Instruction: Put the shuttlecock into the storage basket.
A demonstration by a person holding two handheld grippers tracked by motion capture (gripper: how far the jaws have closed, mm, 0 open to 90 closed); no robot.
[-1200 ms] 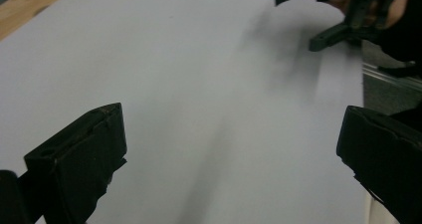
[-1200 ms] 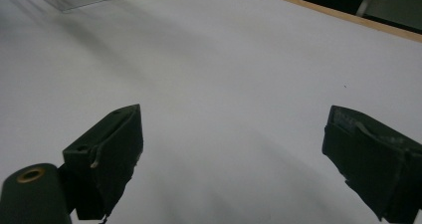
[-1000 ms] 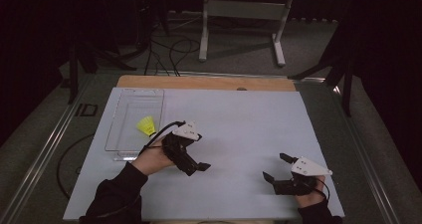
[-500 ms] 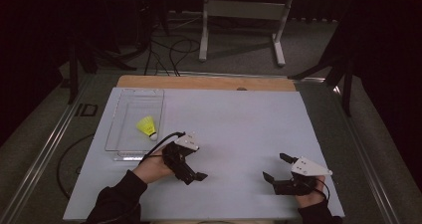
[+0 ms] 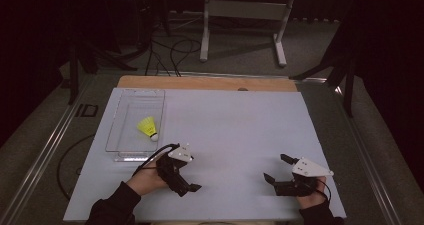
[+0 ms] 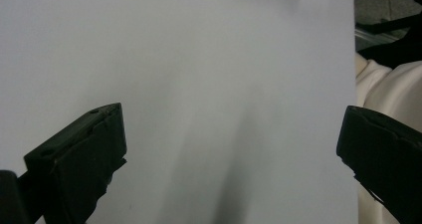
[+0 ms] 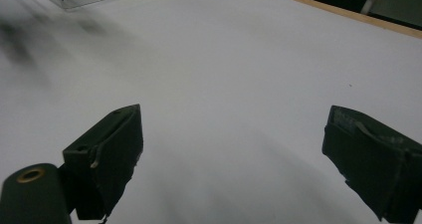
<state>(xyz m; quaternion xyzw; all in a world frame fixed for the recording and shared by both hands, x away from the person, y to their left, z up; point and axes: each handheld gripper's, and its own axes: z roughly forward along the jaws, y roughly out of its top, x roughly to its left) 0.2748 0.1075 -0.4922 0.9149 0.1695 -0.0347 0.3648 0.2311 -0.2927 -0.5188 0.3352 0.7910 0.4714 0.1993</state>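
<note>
The shuttlecock (image 5: 148, 128) lies on its side in the clear tray (image 5: 120, 152) at the left of the table (image 5: 235, 125), its yellow skirt pointing away from the person and its white cork nearer the tray's front wall. It touches nothing but the tray floor.

The left hand-held gripper (image 5: 186, 185) hovers just in front of the tray, apart from it, over bare table; in the left gripper view its jaws stand wide apart with nothing between them. The right hand-held gripper (image 5: 277, 170) sits well apart at the right, low over the table, jaws likewise spread and empty.

The shuttlecock will probably be very light, so lifting it needs almost no force, but it may roll or skid away at a careless nudge. The skirt looks thin and springy; a hard squeeze there would likely crush or bend it. The cork is the firm part and seems the safer place to pinch, across its rounded sides, though it is small and smooth and could slip out. A gentle pinch at the narrow neck, where the skirt meets the cork, would also be reasonable. The tray's walls leave limited room, so the jaws would best come from above.

No brand, label or writing can be read on the shuttlecock, the tray or either gripper; a small dark mark left of the table is too small to tell.
</note>
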